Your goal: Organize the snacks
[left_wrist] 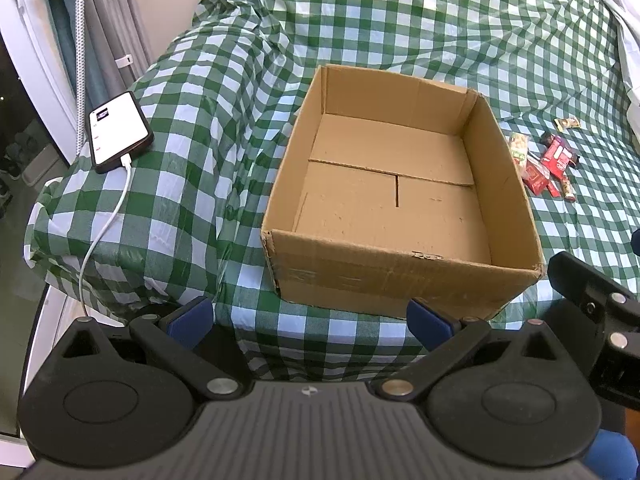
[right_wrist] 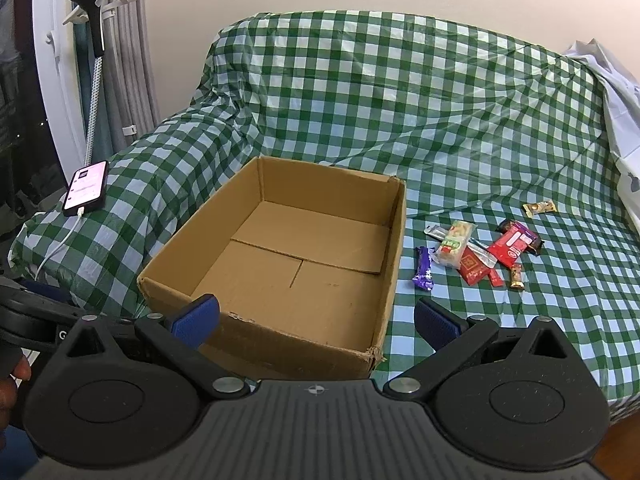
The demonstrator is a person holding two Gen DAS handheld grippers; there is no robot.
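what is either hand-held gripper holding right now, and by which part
Nothing. The left hand-held gripper and right hand-held gripper are both open and empty; the snacks lie loose beside the cardboard box.

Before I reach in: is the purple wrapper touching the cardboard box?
Apart. The right wrist view shows checked cloth between the purple wrapper and the cardboard box.

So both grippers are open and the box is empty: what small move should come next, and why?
Probably the right gripper should move forward and to the right toward the purple wrapper, the nearest of the snacks lying just beside the cardboard box. Its jaws are open and empty, and the left gripper sits farther from the pile.
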